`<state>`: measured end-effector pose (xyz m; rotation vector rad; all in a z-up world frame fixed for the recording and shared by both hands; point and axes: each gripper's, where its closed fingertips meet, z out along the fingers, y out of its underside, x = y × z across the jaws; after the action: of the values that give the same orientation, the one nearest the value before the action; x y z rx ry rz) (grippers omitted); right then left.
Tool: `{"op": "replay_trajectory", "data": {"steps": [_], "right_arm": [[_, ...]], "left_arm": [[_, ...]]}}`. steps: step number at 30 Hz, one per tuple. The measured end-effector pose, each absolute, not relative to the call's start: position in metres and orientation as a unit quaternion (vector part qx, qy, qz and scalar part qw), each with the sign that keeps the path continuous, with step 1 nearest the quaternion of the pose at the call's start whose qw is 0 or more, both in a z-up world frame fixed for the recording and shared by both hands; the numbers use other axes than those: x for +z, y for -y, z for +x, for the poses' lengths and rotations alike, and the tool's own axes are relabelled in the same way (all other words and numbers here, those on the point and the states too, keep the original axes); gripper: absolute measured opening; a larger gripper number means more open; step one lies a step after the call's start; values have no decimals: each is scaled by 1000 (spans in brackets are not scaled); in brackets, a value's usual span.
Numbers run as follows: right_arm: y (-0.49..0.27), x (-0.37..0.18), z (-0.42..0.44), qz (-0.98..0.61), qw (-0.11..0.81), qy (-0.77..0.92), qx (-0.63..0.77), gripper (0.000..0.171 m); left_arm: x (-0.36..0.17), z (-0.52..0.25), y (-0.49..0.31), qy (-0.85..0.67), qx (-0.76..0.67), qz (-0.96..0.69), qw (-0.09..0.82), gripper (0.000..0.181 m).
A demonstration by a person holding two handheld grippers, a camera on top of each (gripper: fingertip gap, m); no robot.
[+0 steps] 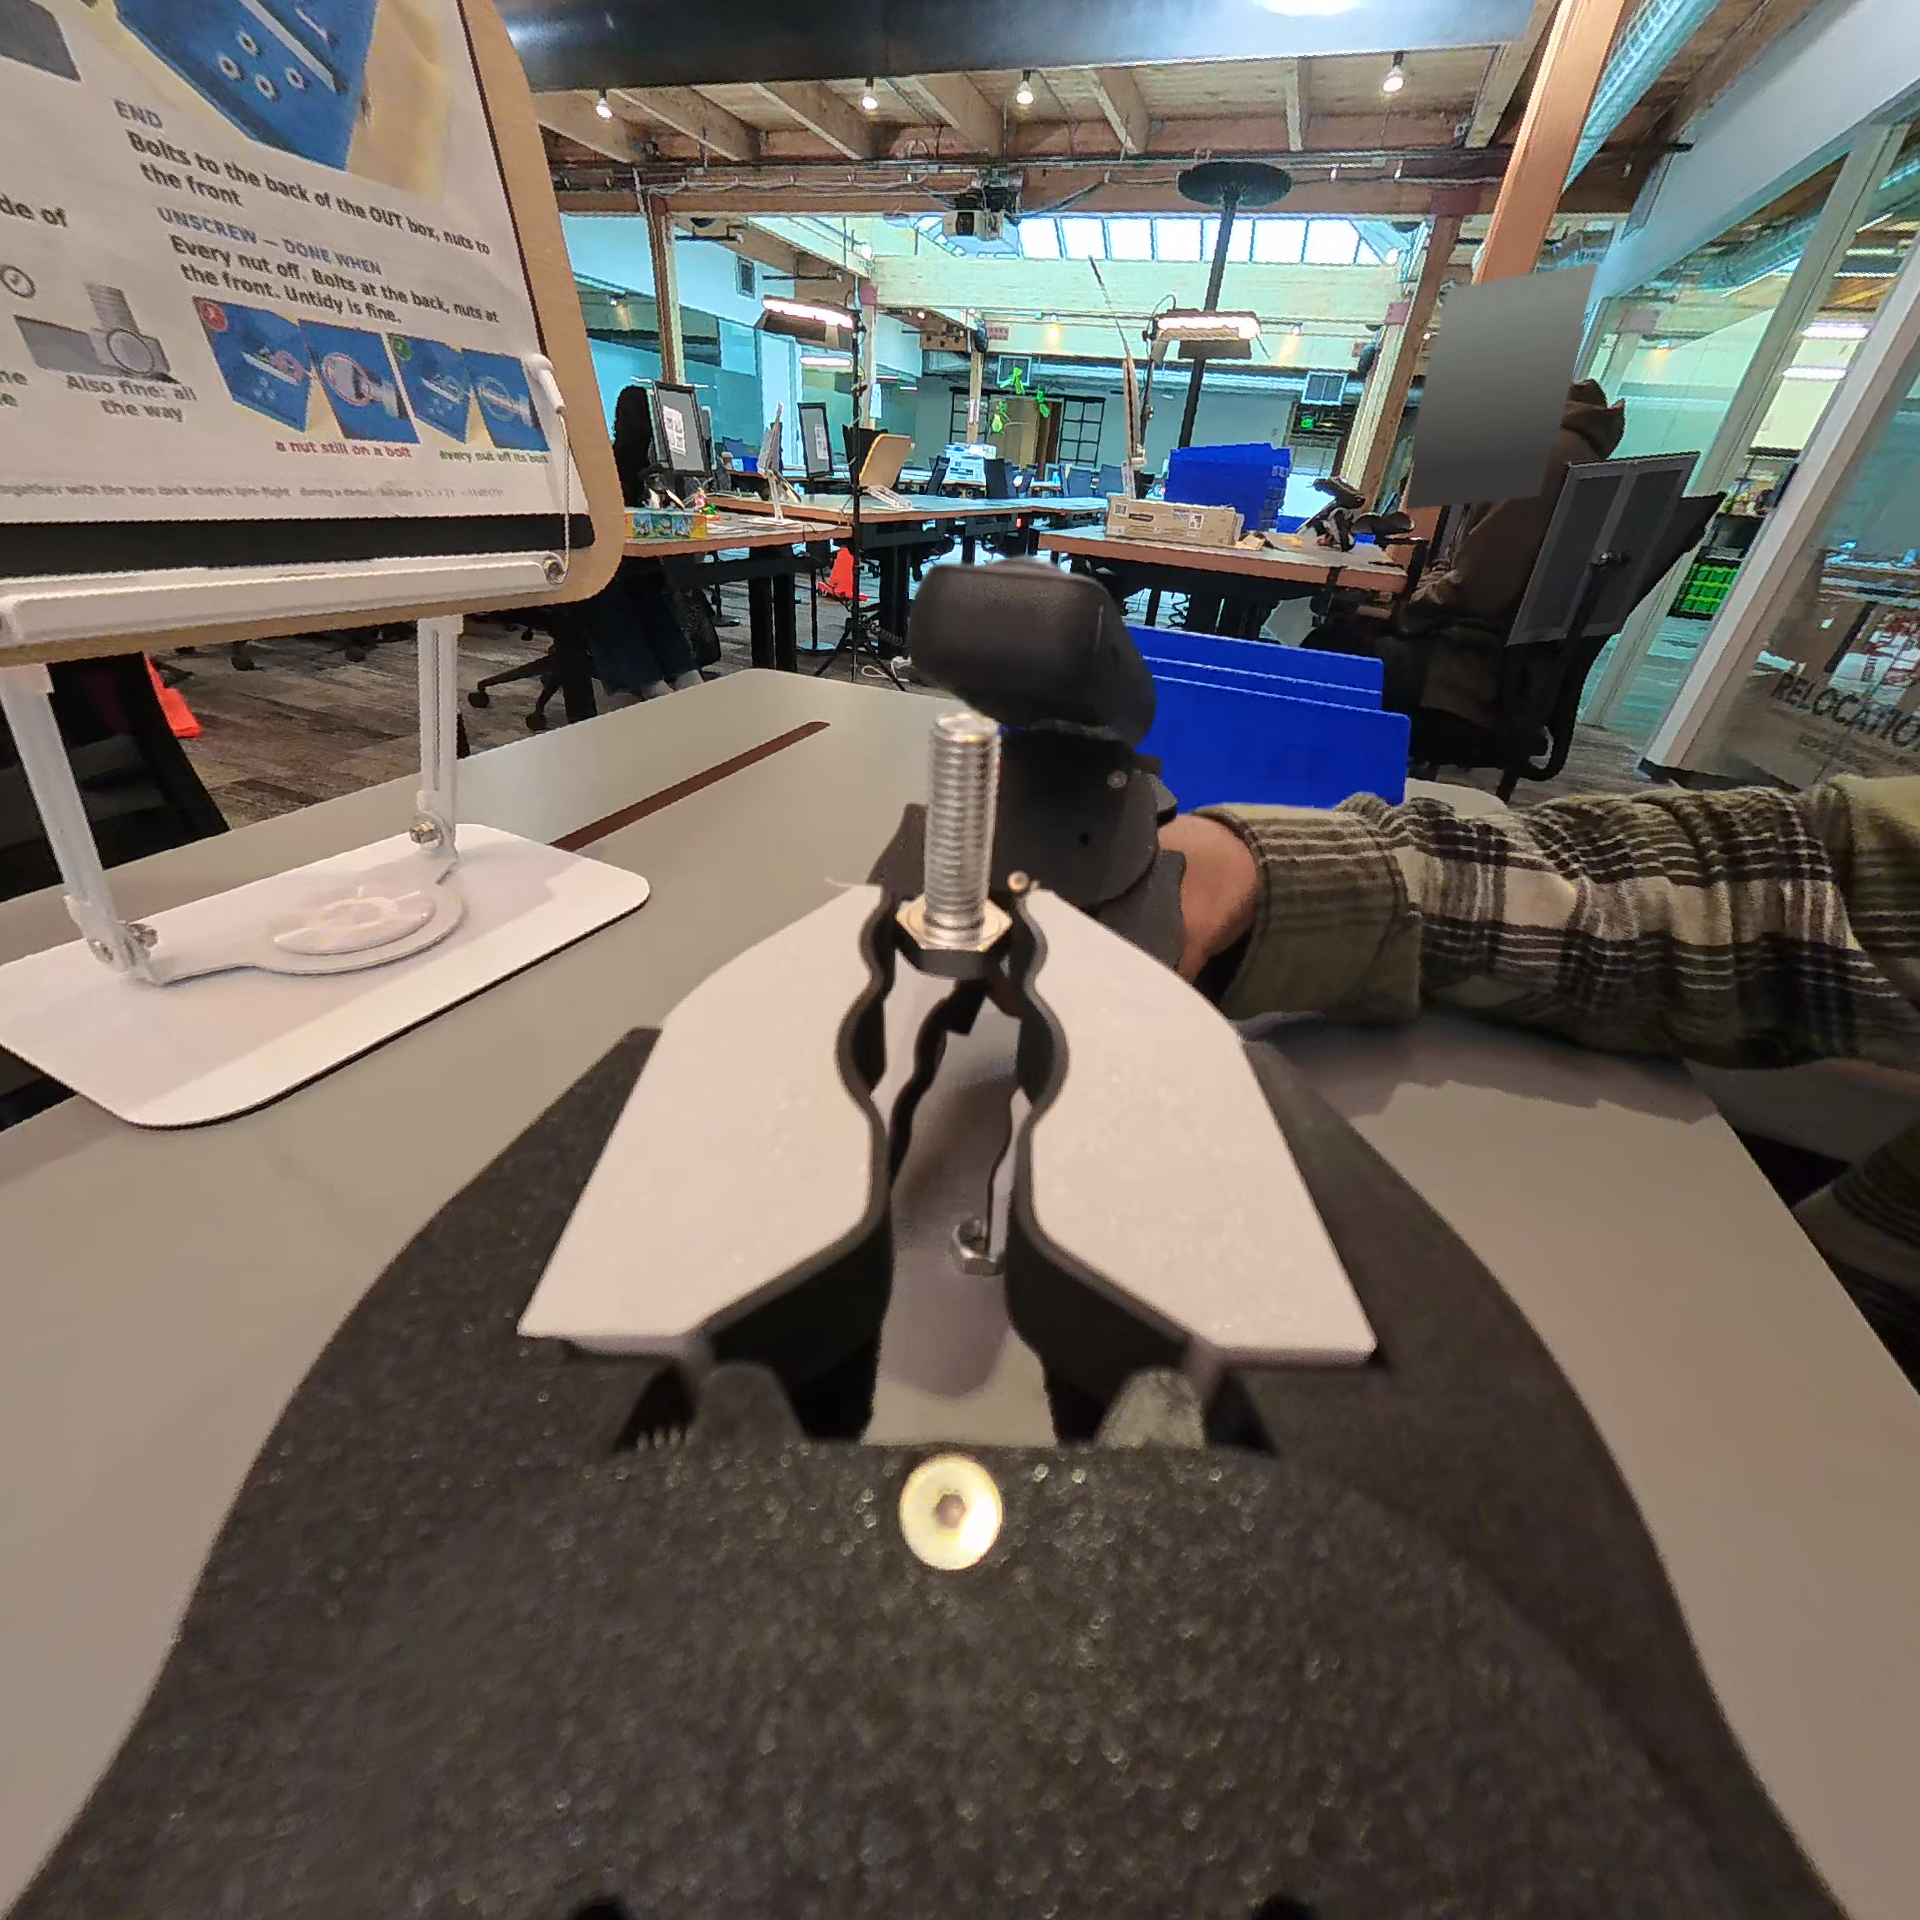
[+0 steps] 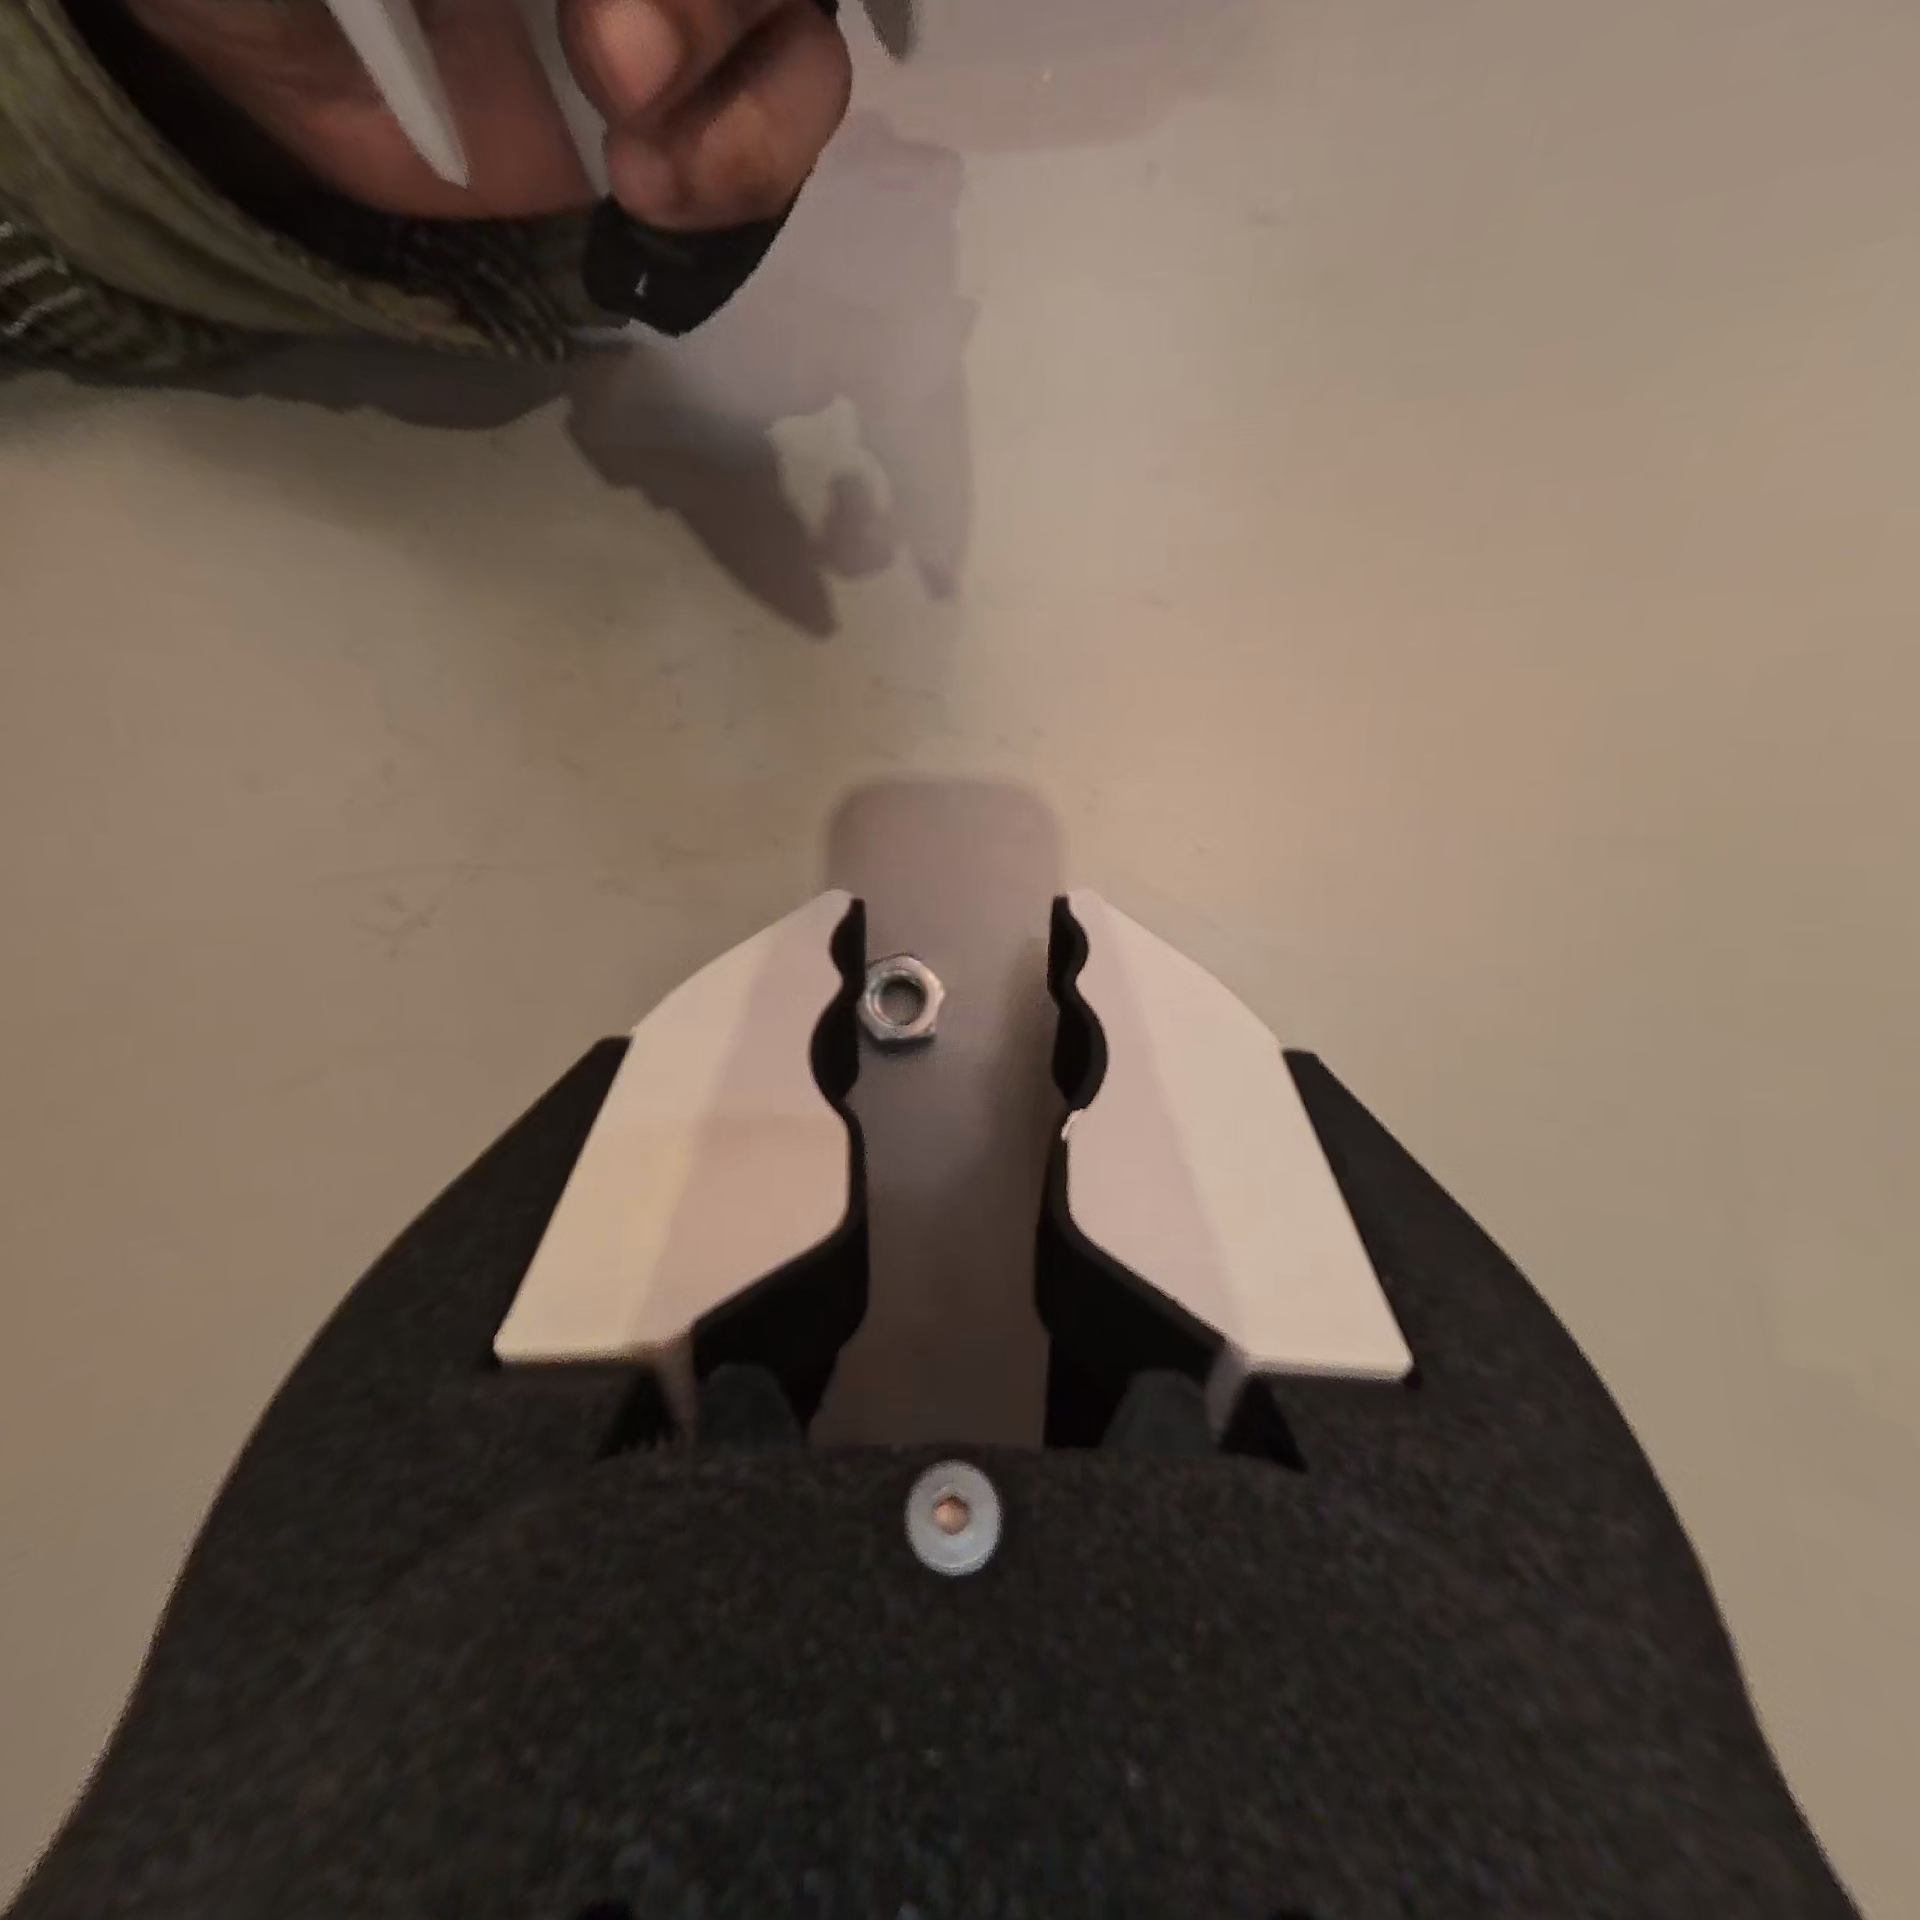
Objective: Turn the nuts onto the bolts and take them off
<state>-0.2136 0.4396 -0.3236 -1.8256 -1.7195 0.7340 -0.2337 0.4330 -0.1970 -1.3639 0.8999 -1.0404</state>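
Observation:
In the left wrist view my left gripper (image 1: 953,925) is shut on the hex head of a silver bolt (image 1: 961,821), which stands upright with its threads bare. Below it a small nut (image 1: 975,1250) lies on the grey table (image 1: 260,1299). The right gripper's black body (image 1: 1039,675) is just behind the bolt, held by a hand in a plaid sleeve (image 1: 1558,914). In the right wrist view my right gripper (image 2: 956,920) points down at the table and is open. A silver nut (image 2: 902,1003) lies flat between its fingers, close against the left pad. The left gripper's white fingers (image 2: 416,104) show at the top left.
A tilted instruction sheet (image 1: 260,260) on a white stand with a flat base (image 1: 312,977) occupies the table's left side. Blue bins (image 1: 1268,727) stand beyond the far edge. A dark slot (image 1: 696,774) runs across the table top behind the stand. About 12 centimeters separates my left fingertips from my right.

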Motion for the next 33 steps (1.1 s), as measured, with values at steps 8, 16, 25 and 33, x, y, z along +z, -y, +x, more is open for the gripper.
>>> {"op": "replay_trajectory", "data": {"steps": [8,16,25,33], "right_arm": [[-428,-341,-203,-670,228,661,249,21],[-431,-287,-188,-677,294,614,281,19],[-396,-174,-198,-624,309,662,277,19],[-394,-188,-207,-641,275,667,264,19]], "left_arm": [[-199,-232,-433,-386,-445,-582,561,20],[-207,-222,-426,-414,-433,-581,551,20],[-227,-191,-406,-483,-390,-585,522,20],[-227,-189,-404,-483,-383,-592,519,20]]}}
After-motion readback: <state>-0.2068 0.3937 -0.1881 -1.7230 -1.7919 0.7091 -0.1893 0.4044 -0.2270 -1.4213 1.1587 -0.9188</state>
